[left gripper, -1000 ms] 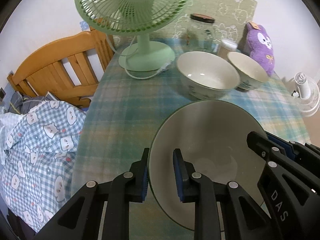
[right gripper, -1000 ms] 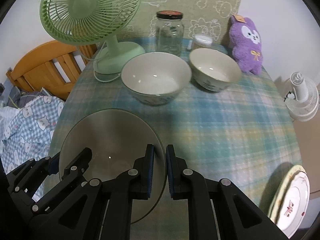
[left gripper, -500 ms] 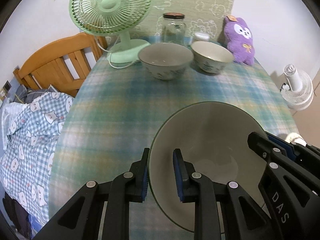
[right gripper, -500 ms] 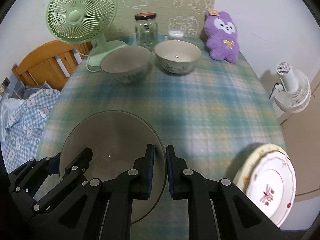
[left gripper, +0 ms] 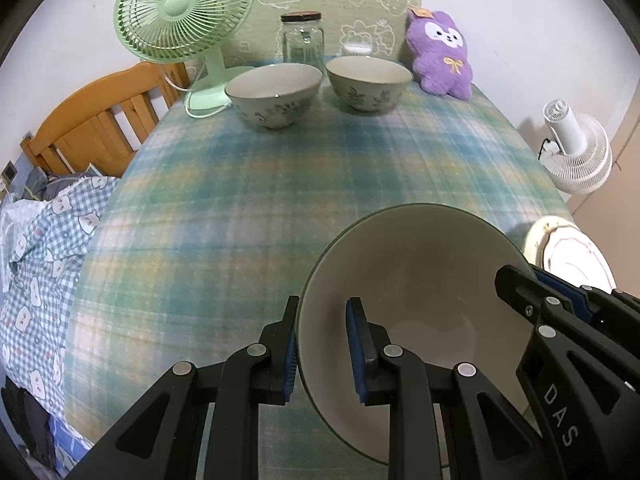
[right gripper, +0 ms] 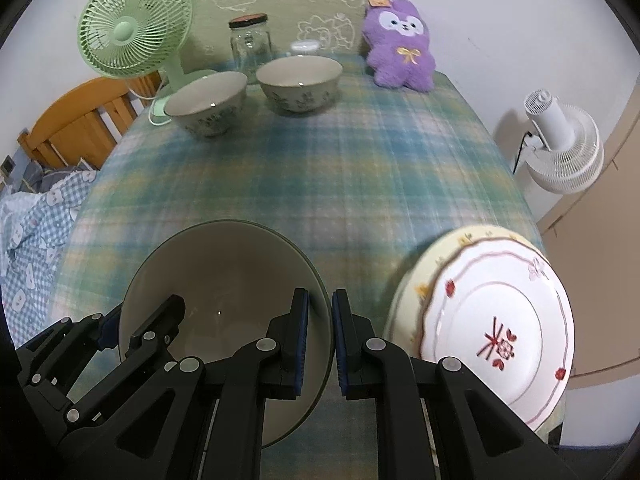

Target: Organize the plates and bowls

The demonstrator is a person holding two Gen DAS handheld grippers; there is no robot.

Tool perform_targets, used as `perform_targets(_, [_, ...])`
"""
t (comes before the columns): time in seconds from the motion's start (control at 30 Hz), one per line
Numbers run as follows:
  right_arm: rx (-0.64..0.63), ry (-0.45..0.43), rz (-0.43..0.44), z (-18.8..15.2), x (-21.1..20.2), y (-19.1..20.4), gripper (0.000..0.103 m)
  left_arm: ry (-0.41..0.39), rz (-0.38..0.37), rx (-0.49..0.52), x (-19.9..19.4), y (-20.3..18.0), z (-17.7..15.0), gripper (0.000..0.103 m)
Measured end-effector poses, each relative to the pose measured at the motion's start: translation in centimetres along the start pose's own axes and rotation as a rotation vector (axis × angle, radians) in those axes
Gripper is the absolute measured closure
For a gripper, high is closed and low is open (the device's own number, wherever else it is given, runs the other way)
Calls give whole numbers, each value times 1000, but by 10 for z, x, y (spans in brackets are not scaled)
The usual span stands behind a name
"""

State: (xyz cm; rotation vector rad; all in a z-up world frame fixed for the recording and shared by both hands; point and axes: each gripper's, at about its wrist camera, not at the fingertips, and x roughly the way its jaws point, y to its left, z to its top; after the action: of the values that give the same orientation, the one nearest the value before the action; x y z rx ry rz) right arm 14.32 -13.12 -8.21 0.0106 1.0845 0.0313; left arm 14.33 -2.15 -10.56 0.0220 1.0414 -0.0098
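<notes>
A large grey-green bowl hangs just above the plaid tablecloth near its front edge. My left gripper is shut on its left rim, one pad inside and one outside. My right gripper is shut on the opposite rim of the same bowl. Each view shows the other gripper at the far rim. Two smaller patterned bowls stand side by side at the far end. A white plate with red marks lies on a yellowish plate at the front right corner.
At the back stand a green desk fan, a glass jar and a purple plush toy. A wooden bed frame and checked bedding lie left of the table. A white floor fan stands on the right.
Both grippers have drawn back toward the near end of the table with the bowl between them. The two far bowls have receded, and the stacked plates have come into view on the right.
</notes>
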Motion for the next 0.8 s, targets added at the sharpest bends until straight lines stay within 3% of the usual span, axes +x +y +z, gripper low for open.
perform_targets(0.6, [-33, 36, 3, -14, 13, -2, 88, 26, 22, -15, 9, -7, -18, 82])
perform_targets(0.67, [-36, 44, 10, -13, 13, -2, 88, 32, 15, -15, 8, -6, -17, 67])
perform_targets(0.8, [-51, 62, 19, -8, 12, -2, 87, 31, 30, -16, 2, -7, -15, 49])
